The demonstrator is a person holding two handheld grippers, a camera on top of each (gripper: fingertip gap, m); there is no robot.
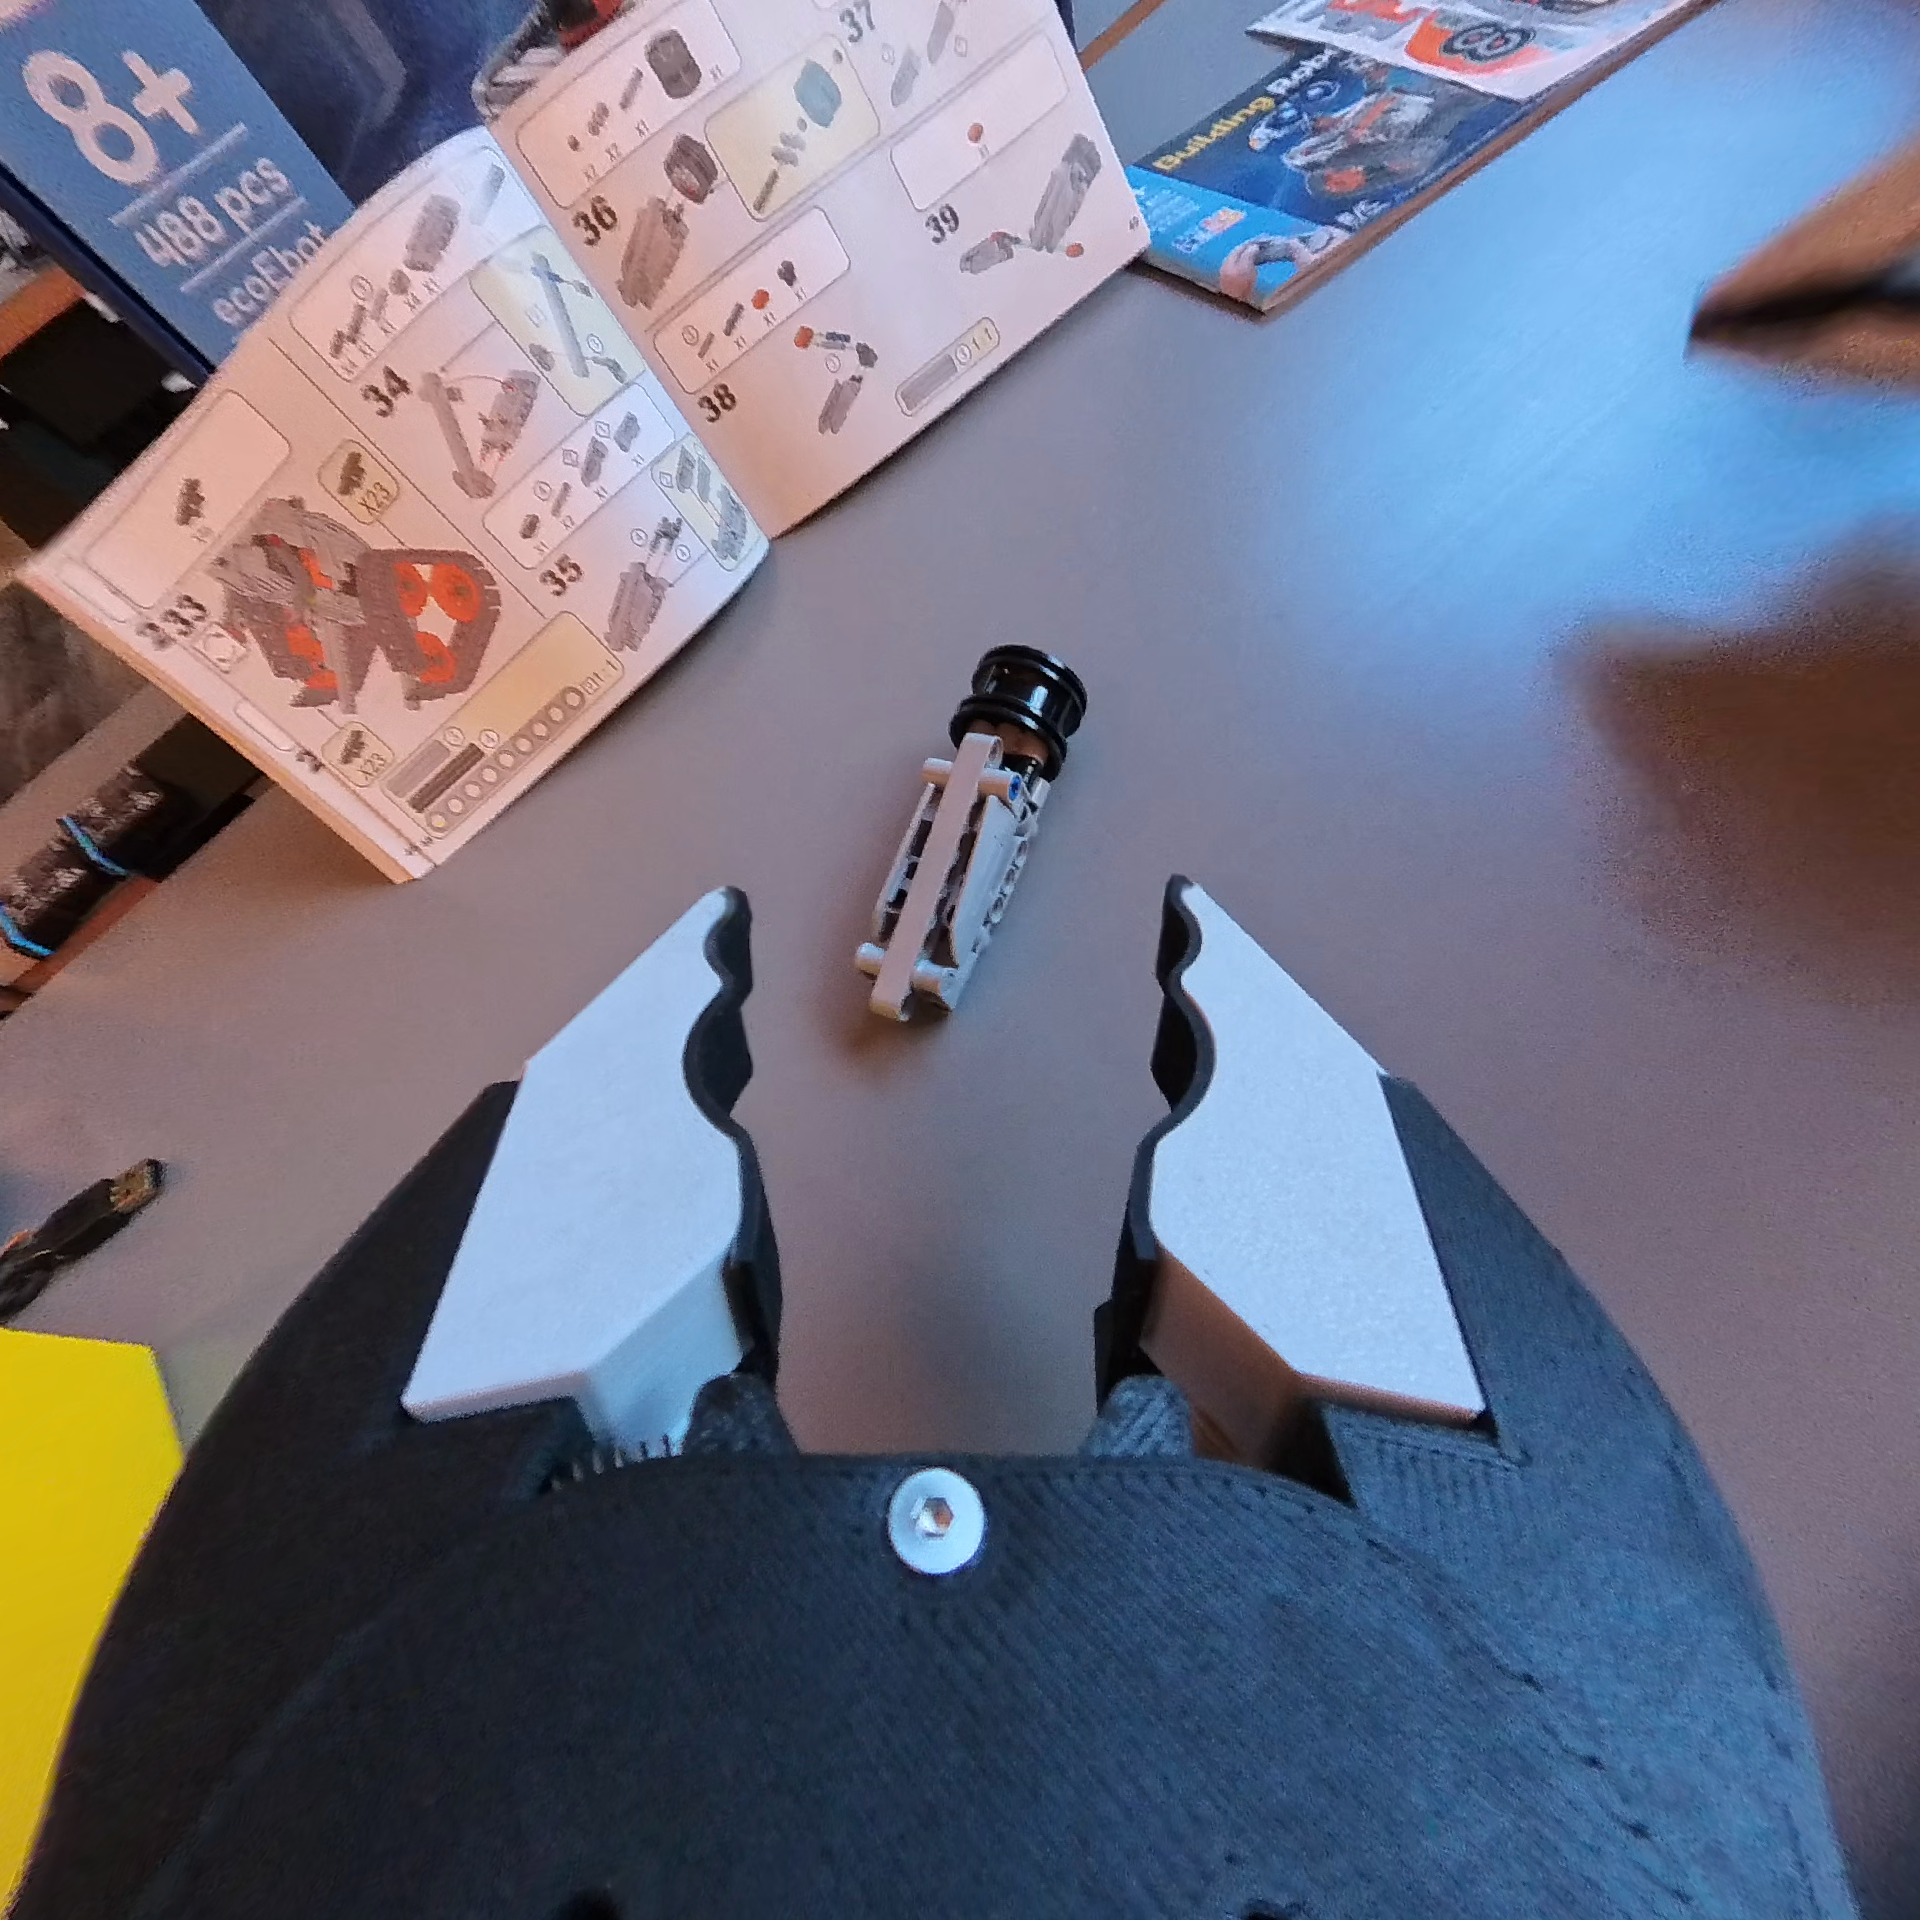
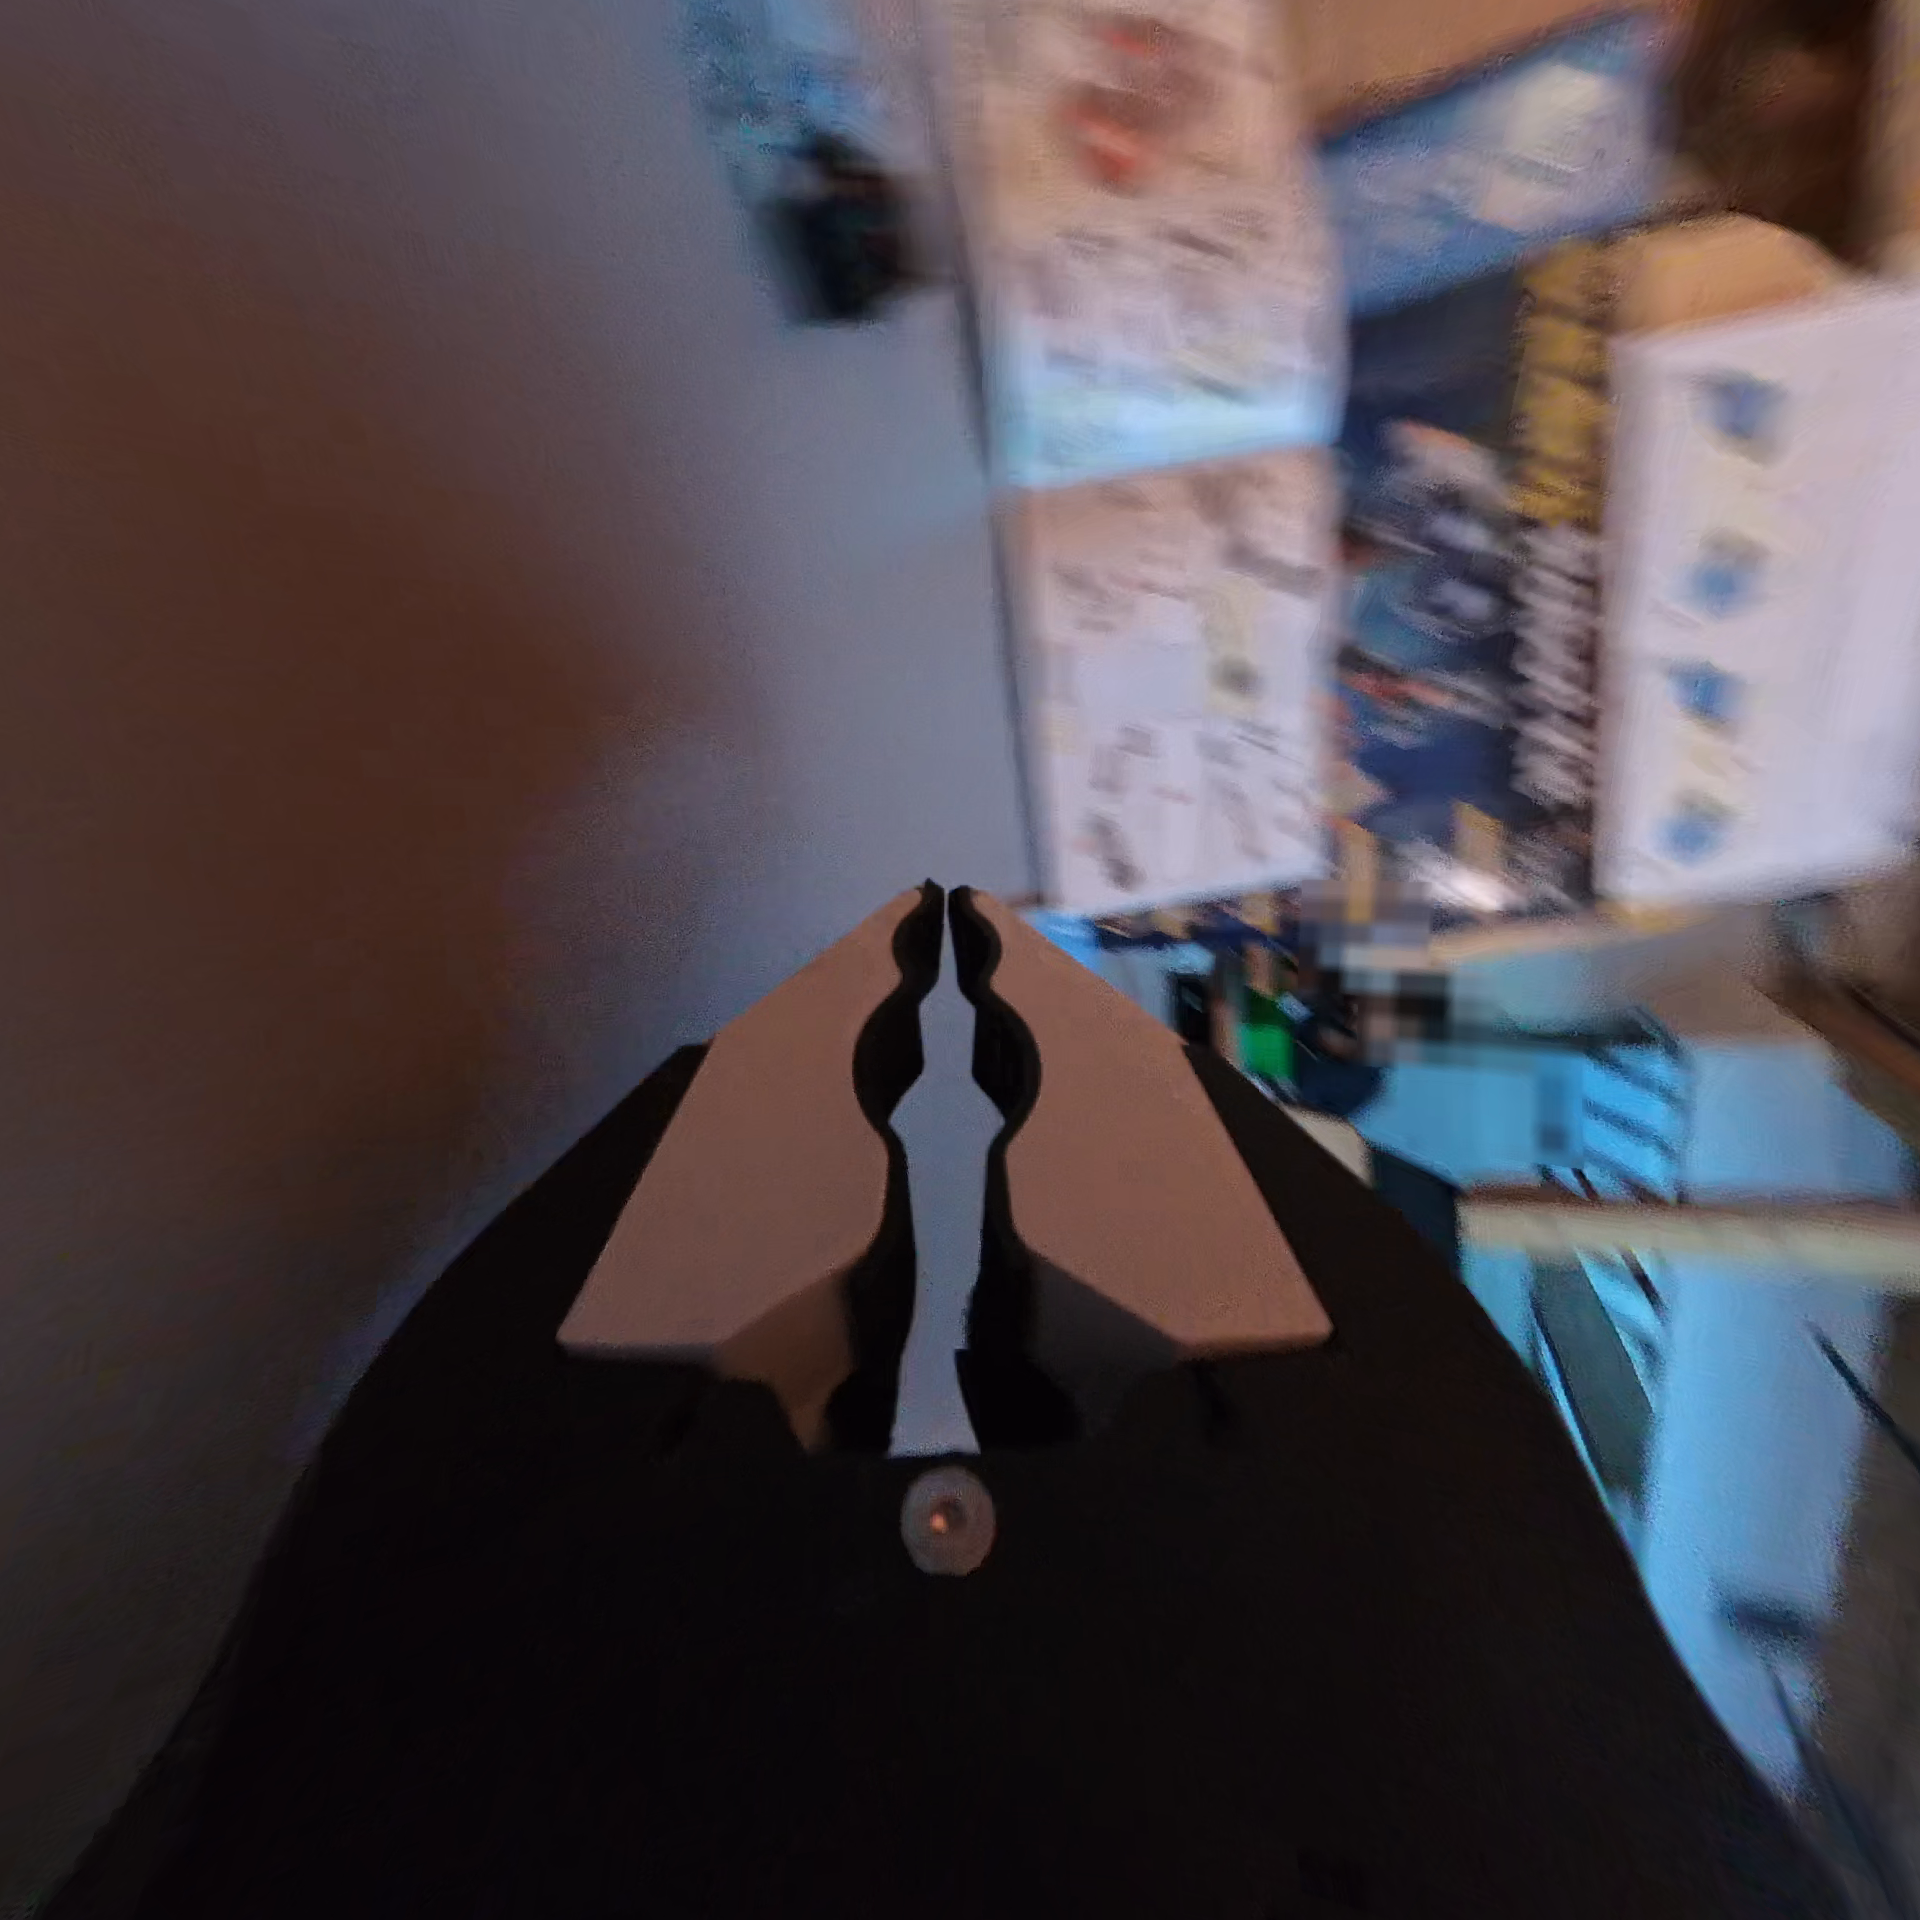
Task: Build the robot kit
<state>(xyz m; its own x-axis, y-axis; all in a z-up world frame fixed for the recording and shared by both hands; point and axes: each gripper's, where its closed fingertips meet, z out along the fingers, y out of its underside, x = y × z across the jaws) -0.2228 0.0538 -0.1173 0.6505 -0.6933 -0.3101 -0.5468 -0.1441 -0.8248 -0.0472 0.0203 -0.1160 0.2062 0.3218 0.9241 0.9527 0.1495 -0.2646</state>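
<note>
A small grey brick assembly with a black wheel at its far end (image 1: 961,847) lies on the brown table (image 1: 1299,623). My left gripper (image 1: 956,902) is open and empty, its fingertips just short of the assembly's near end, one on each side. My right gripper (image 2: 940,891) is shut with nothing between its tips, held above the table in a heavily blurred view. A blurred dark shape (image 2: 831,229) lies far ahead of it. A blurred brown edge of the other gripper (image 1: 1829,260) shows at the upper right of the left wrist view.
An open instruction booklet (image 1: 582,416) stands propped behind the assembly, in front of a blue box (image 1: 156,177). More booklets (image 1: 1268,197) lie at the back right. A yellow object (image 1: 73,1475) and a black cable plug (image 1: 104,1205) sit at the left. Booklets and boxes (image 2: 1195,520) show blurred on the right. To reach the blurred dark shape (image 2: 831,229) in a straight line is about 6 cm for my left fingers, about 15 cm for my right.
</note>
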